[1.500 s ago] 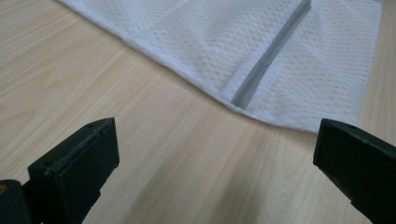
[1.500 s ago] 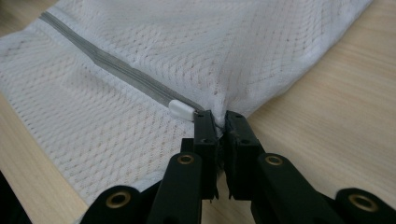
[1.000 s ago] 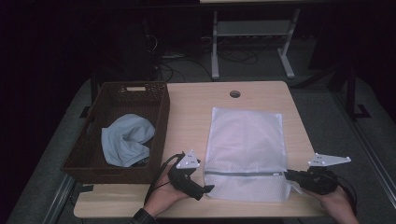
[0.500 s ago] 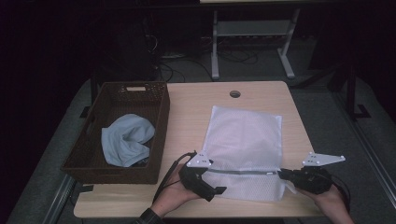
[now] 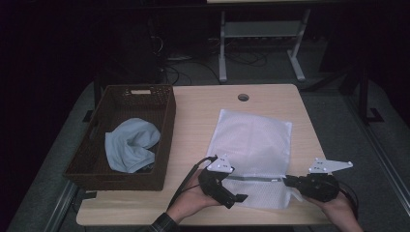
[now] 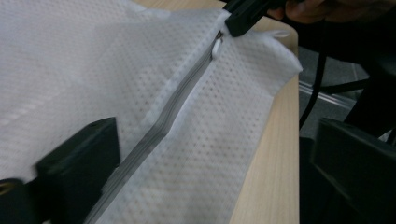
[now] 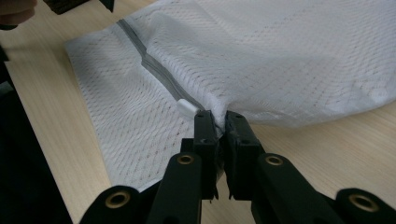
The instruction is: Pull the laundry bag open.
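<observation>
A dark wicker basket [image 5: 159,116] sat on the wooden table [image 5: 198,121], well to the left of the left tongs. A crumpled pale blue cloth [image 5: 130,150] lay inside it. A round cable hole [image 5: 243,97] pierced the tabletop beyond both tongs. A white metal stand [image 5: 261,34] stood on the floor behind the table.

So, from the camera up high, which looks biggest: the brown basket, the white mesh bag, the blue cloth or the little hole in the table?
Largest to smallest in the high view:
1. wicker basket
2. mesh laundry bag, not far behind the basket
3. blue cloth
4. round table hole
</observation>
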`<act>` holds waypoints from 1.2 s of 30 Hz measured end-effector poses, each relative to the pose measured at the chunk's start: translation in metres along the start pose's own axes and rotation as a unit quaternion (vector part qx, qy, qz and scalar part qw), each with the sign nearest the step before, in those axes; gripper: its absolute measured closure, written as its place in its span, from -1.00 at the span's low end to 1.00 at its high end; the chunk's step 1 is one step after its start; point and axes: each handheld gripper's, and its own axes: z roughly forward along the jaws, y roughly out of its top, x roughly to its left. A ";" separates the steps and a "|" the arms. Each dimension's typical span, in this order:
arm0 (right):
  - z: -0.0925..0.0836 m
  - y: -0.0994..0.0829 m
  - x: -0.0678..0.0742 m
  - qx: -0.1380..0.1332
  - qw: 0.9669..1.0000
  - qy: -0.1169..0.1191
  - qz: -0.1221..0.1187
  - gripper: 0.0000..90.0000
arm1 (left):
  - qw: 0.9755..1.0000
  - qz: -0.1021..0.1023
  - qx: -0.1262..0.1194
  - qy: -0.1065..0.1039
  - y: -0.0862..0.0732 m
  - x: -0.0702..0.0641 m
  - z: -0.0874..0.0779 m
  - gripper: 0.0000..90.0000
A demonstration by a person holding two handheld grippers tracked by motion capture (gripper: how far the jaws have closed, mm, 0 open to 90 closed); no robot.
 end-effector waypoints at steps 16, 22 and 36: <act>0.008 0.008 0.012 -0.008 1.000 0.023 -0.016 0.87 | 1.000 0.009 -0.009 -0.023 0.011 -0.005 0.016 -0.12; 0.008 0.009 0.015 -0.013 0.999 0.030 -0.019 0.87 | 0.999 0.014 -0.002 -0.030 0.013 -0.007 0.026 0.11; 0.008 0.011 0.024 -0.021 0.998 0.057 -0.033 0.87 | 0.999 0.024 0.016 -0.038 0.014 -0.011 0.039 0.41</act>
